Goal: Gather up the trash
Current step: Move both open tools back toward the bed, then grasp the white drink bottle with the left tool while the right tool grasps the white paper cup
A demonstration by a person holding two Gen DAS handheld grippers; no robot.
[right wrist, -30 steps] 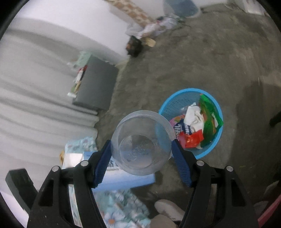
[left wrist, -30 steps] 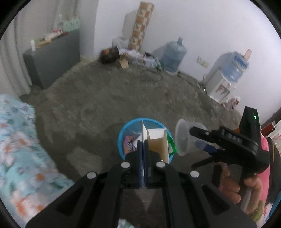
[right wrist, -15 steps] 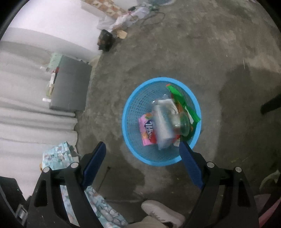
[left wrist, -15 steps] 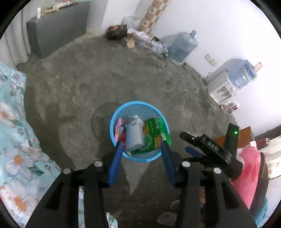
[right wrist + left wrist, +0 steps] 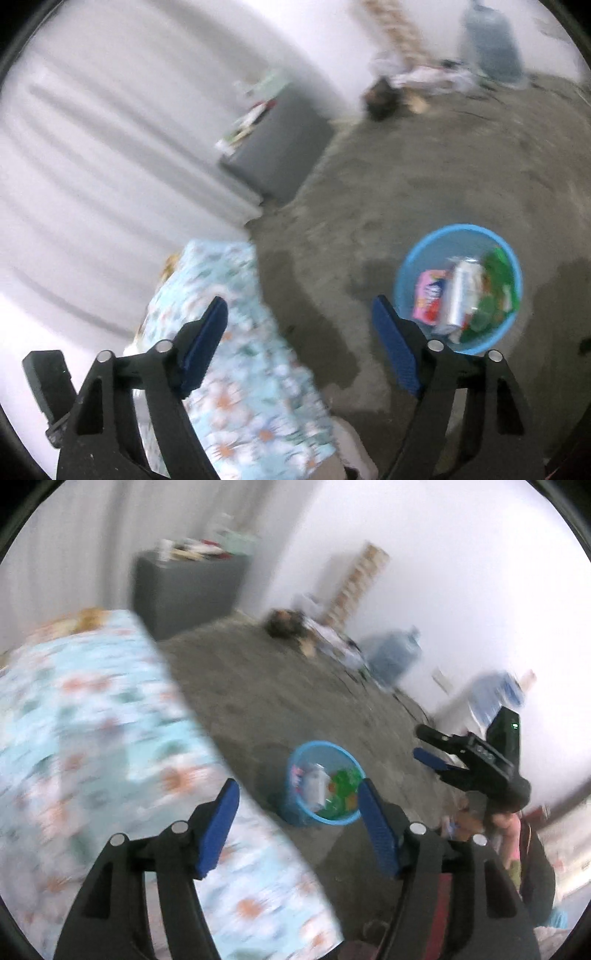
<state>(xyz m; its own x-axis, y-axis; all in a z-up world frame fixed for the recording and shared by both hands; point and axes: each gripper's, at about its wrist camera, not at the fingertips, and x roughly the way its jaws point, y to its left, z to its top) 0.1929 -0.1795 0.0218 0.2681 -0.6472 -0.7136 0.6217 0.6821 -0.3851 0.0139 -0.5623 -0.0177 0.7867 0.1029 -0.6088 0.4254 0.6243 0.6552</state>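
My left gripper [image 5: 297,812], jaws opening with nothing between them, points over the edge of the floral bedsheet [image 5: 92,738] toward the blue basket [image 5: 295,808] on the concrete floor [image 5: 258,694]. The basket holds the collected trash: a pink wrapper [image 5: 428,295], a white carton [image 5: 461,291] and green packaging [image 5: 498,284]. My right gripper [image 5: 299,343], jaws closing on nothing, hangs beside the basket. Both views are motion-blurred.
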